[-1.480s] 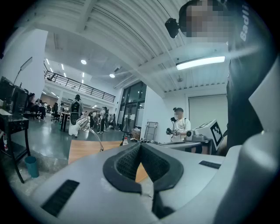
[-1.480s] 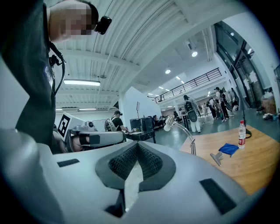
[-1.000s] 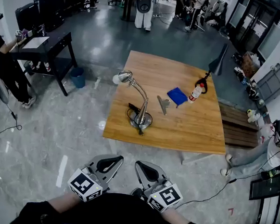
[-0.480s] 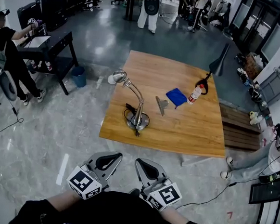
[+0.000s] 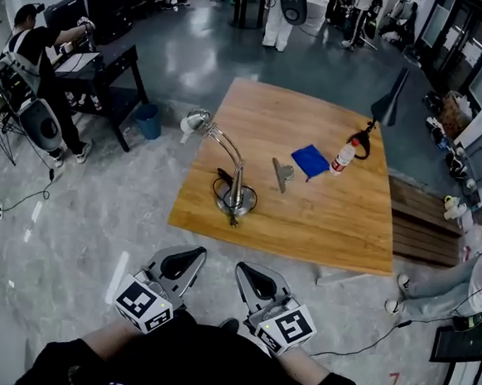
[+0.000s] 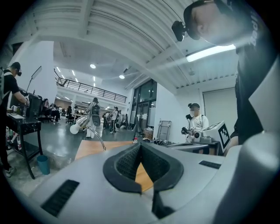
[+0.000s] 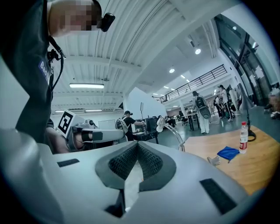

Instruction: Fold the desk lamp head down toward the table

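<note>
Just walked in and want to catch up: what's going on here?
A person stands on the floor short of the wooden table, holding the left gripper and the right gripper out in front, both shut and empty. Nothing is being handled yet. The desk lamp stands near the table's left side, and its lamp head is raised on the curved neck, not folded down. A blue cloth and a bottle sit farther right.

The head camera looks steeply down from high up at the far-off table (image 5: 322, 215). Cameras on the left gripper (image 5: 188, 256) and right gripper (image 5: 248, 271) look level, low down. All see the lamp (image 5: 239, 179).
</note>
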Demonstrator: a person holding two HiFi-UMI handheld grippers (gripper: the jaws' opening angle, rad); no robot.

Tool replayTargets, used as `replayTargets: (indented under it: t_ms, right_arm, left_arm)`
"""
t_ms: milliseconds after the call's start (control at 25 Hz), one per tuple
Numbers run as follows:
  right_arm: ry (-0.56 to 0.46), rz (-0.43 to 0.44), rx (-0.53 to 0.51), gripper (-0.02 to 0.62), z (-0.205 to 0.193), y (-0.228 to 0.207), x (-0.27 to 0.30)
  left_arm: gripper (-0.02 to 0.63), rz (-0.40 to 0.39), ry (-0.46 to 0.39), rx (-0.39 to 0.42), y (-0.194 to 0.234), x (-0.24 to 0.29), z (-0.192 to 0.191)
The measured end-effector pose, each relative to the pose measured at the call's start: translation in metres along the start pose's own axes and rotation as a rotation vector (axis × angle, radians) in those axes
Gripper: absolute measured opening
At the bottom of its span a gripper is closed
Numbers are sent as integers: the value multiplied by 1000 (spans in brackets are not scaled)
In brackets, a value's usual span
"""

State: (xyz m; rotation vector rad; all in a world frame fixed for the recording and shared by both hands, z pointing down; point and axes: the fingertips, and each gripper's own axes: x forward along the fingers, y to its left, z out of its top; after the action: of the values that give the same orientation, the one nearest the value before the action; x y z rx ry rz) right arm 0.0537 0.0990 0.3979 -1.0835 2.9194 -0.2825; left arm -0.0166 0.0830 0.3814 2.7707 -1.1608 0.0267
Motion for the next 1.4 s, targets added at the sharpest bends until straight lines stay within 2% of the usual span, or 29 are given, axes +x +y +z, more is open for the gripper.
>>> replayTargets:
  t_ms: [200, 400, 720, 880, 1080, 1200, 1400]
  right_arm:
    - [11, -9, -9, 5, 5, -10, 2]
    - [30, -50, -18, 5, 3, -20, 27]
    - [64, -155, -27, 5, 2, -54, 85]
    - [67, -212, -64, 5, 6, -71, 112]
    - [73, -285, -80, 5, 6, -90, 137]
    - [78, -301, -80, 5, 6, -100, 144]
    - [81, -275, -77, 5, 3, -114, 148]
  left_arm:
    - [8, 10, -12, 4, 11, 9, 9]
    - [8, -18, -34, 6, 43, 22, 17]
    - [8, -136, -33, -15, 101, 63, 26]
    - [8, -191, -27, -14, 125, 81, 28]
    - [8, -233, -5, -25, 153, 97, 26]
    - [8, -223, 14, -43, 165, 106, 20]
    - [8, -184, 42, -60, 177, 123, 9]
